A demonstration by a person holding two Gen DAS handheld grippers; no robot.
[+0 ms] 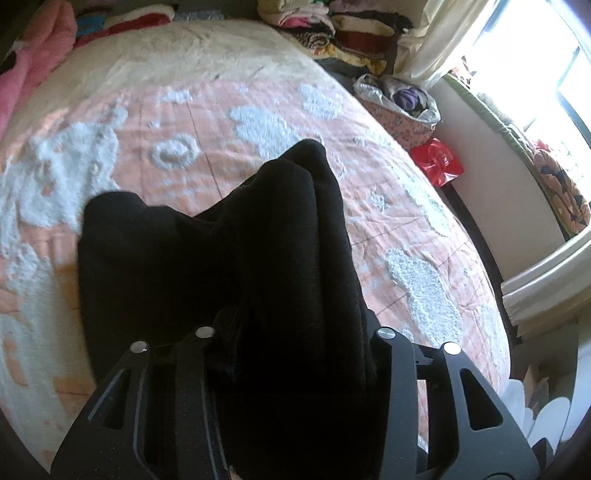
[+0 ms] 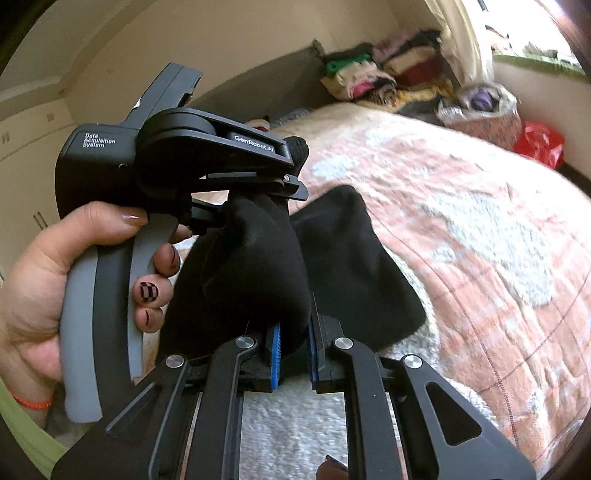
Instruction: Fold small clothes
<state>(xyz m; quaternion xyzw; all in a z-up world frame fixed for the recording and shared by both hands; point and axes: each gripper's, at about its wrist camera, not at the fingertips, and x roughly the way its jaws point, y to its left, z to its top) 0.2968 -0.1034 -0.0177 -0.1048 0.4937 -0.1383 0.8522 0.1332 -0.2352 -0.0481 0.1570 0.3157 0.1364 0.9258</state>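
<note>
A pink-and-white quilted bed fills the room. Above it, the left gripper and right gripper each pinch the black garment, lifted between them

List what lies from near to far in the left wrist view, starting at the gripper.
Left gripper → black garment clamped in it → peach bedspread with white tufted patches → pile of folded clothes at the far end of the bed.

The left hand-held gripper clamps a bunched black garment above the peach-and-white bedspread.
</note>
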